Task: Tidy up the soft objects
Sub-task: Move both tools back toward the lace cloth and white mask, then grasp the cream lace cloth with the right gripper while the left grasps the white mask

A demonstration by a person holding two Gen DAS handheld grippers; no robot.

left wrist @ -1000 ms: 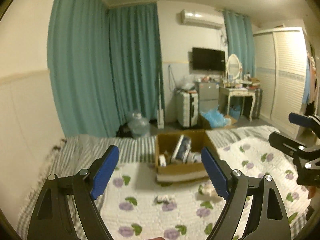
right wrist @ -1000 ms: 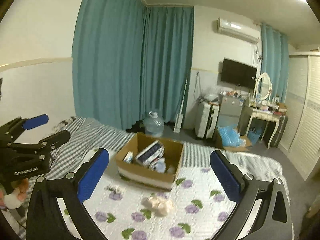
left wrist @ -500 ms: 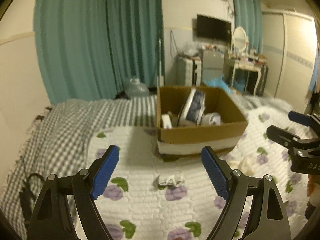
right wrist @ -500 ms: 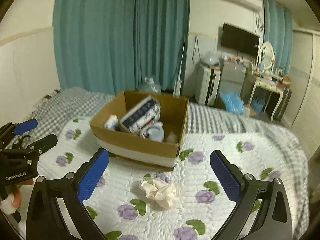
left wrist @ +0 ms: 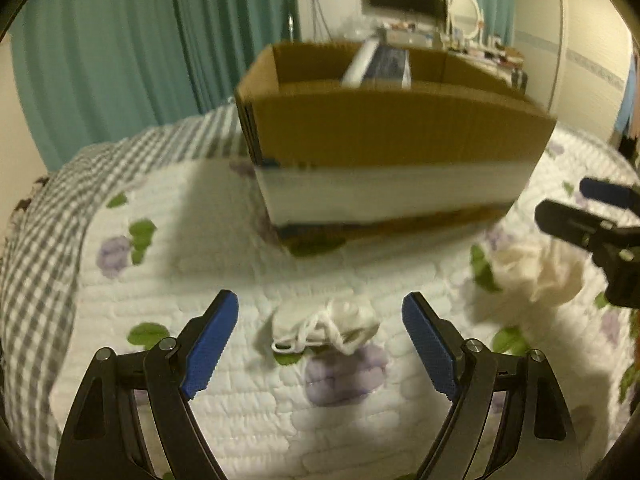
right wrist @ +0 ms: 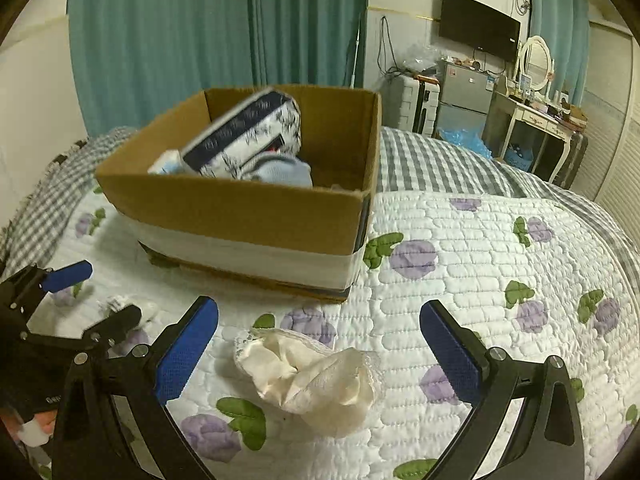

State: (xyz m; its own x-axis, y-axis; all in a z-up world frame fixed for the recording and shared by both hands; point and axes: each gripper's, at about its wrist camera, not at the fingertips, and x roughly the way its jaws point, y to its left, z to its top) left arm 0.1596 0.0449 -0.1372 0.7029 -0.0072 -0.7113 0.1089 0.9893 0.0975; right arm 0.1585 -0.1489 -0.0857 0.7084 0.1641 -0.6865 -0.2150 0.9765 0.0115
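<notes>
A small white crumpled cloth with cords [left wrist: 326, 326] lies on the floral quilt between the open fingers of my left gripper [left wrist: 320, 340]. A cream crumpled lacy cloth [right wrist: 312, 376] lies between the open fingers of my right gripper [right wrist: 320, 348]; it also shows in the left wrist view [left wrist: 540, 268]. Behind both stands an open cardboard box [right wrist: 240, 208] holding a patterned pack [right wrist: 248, 132] and a light blue soft item [right wrist: 280, 170]. Both grippers are low over the quilt and empty.
The white quilt with purple flowers [right wrist: 480, 248] covers a grey checked bedspread [right wrist: 432, 160]. Teal curtains [right wrist: 200, 40] hang behind. A fridge, dresser and TV [right wrist: 478, 36] stand at the far right.
Both grippers have moved forward and down toward the quilt. The box looms larger and each cloth now lies between its gripper's open fingers.
</notes>
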